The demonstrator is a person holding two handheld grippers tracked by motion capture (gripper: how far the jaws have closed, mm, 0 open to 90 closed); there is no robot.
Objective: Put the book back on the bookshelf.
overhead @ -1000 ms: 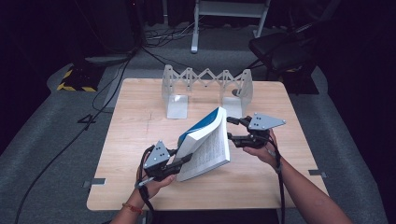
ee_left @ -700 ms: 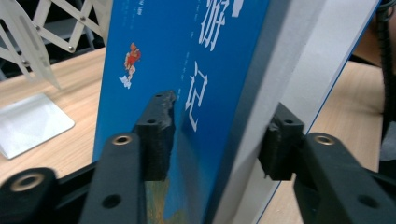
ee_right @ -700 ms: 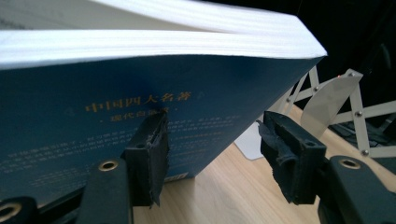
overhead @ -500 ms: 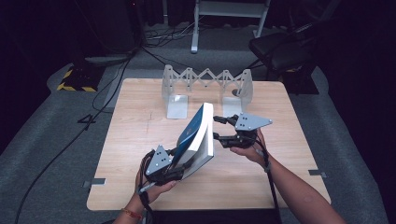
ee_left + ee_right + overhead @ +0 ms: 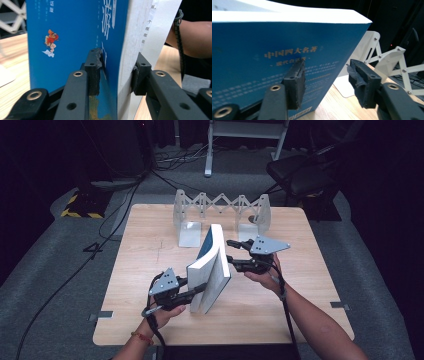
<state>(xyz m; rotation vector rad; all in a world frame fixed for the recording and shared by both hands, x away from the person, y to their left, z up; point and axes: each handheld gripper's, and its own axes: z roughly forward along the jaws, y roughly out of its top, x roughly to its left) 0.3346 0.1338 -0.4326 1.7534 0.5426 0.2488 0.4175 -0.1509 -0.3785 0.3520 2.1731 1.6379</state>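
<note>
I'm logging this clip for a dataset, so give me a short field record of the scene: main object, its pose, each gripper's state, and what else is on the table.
main object: thick blue-covered book
pose: standing upright on the wooden table, not lying flat
left gripper: jaws have just been closing; pads press the book's cover and page block
right gripper: jaws have just been closing; beside the book's cover, pads not clamped on it
other item: white expanding bookend rack at the table's far edge, behind the book
</note>
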